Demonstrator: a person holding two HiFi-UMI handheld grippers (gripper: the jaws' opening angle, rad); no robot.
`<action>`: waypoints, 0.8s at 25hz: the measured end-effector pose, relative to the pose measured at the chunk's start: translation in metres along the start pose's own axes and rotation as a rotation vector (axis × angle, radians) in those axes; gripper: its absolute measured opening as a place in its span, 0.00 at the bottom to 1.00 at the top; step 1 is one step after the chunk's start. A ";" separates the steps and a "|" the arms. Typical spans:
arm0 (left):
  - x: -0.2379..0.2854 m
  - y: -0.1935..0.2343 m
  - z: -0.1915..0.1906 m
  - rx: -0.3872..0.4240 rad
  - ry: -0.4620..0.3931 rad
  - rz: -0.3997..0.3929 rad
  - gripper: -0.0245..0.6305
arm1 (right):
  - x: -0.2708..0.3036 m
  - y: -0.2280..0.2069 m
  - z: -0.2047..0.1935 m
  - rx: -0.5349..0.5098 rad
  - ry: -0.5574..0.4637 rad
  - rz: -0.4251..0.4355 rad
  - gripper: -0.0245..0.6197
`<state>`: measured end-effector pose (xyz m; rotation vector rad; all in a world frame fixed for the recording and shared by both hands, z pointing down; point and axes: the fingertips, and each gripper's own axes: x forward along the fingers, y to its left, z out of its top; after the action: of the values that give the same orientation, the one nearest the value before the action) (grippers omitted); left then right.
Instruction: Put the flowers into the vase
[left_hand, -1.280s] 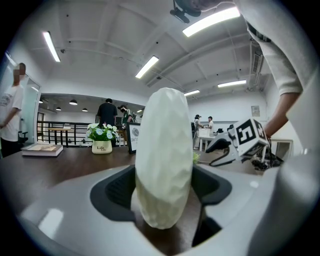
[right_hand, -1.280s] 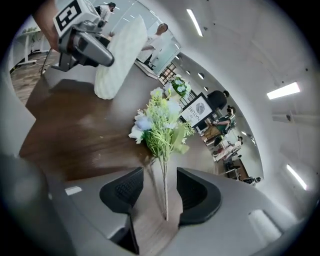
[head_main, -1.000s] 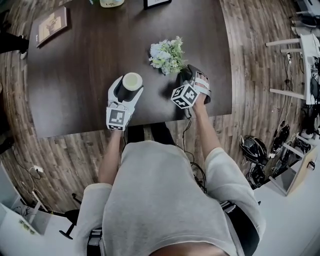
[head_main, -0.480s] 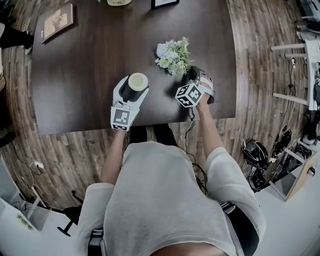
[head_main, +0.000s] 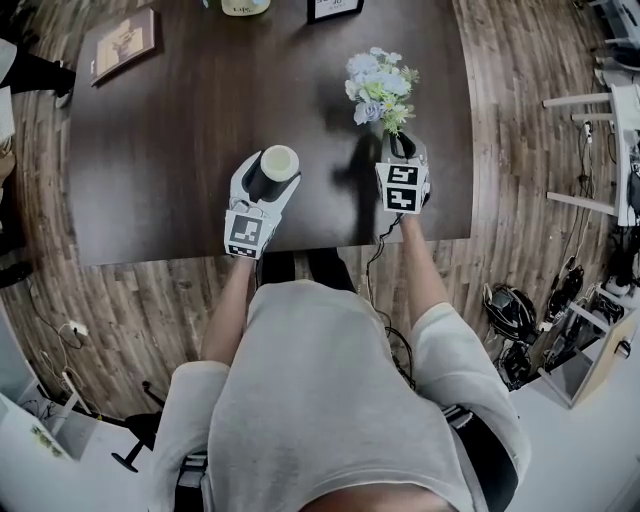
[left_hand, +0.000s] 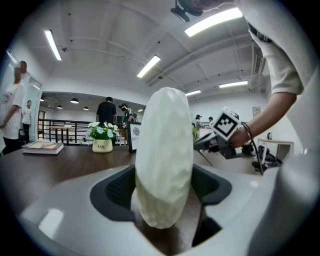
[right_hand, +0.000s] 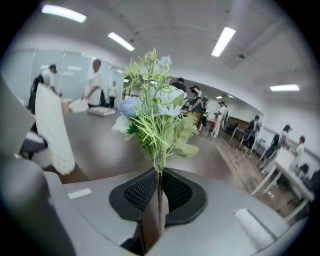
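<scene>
A cream, dimpled vase (head_main: 278, 162) stands upright near the front of the dark table (head_main: 170, 130), with my left gripper (head_main: 264, 178) shut on its body. In the left gripper view the vase (left_hand: 164, 155) fills the space between the pads. To its right, my right gripper (head_main: 398, 150) holds a small bouquet of pale blue and white flowers (head_main: 380, 88) by the stem, lifted off the table. Its jaws are closing, and in the right gripper view the thin stem is pinched between them, so the flowers (right_hand: 155, 117) stand upright above the gripper (right_hand: 159, 192).
At the table's far edge lie a book (head_main: 124, 42), a small flower pot (head_main: 245, 6) and a picture frame (head_main: 335, 8). A white chair (head_main: 600, 100) stands on the wood floor to the right. Several people are in the room beyond.
My right gripper has closed on the stem, rolled upright and risen, lifting the bouquet from lying on the table to standing above it. The left gripper and vase have not moved.
</scene>
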<state>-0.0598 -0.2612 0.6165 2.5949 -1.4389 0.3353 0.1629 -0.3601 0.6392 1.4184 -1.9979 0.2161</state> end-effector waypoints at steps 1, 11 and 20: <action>0.000 0.000 0.000 0.000 0.000 0.001 0.56 | -0.003 -0.002 0.009 0.097 -0.040 0.023 0.10; 0.003 -0.001 0.000 -0.012 0.000 0.006 0.56 | -0.023 0.001 0.064 0.450 -0.272 0.206 0.10; 0.001 -0.005 -0.002 -0.018 0.008 0.008 0.56 | -0.076 0.071 0.169 0.445 -0.491 0.476 0.10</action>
<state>-0.0557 -0.2588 0.6180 2.5714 -1.4439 0.3319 0.0425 -0.3559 0.4813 1.3097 -2.8197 0.5996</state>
